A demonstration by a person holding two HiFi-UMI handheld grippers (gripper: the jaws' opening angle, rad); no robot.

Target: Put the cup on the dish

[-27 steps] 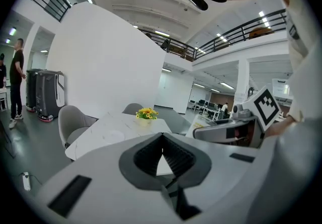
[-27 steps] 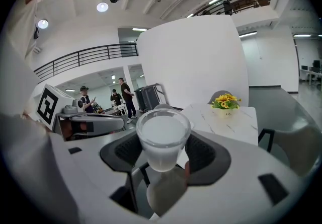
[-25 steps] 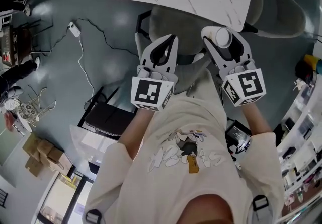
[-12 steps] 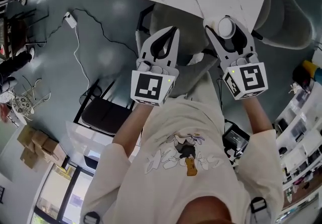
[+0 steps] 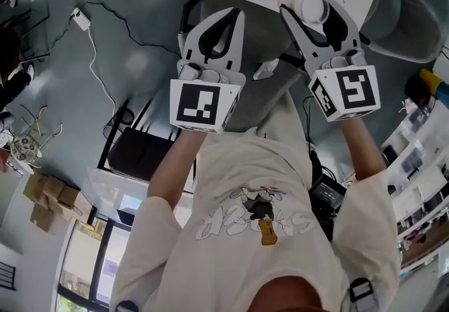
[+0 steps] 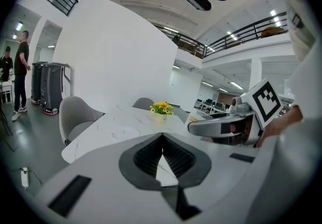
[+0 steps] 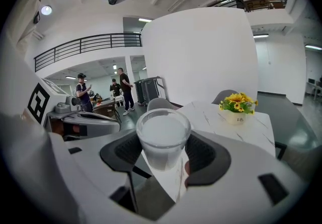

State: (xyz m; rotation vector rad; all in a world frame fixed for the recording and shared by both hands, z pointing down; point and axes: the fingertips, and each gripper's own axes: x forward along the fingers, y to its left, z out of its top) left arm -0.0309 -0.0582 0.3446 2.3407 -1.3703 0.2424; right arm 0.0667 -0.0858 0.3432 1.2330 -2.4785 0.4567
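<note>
While right claw point(image 7: 162, 156) grips one cup point(image 7: 162, 135), left claw point(image 6: 162, 140) closed

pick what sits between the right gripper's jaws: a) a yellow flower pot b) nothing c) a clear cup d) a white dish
c: the right gripper view shows the right gripper with its jaws pressed against both sides of a clear cup.
</note>
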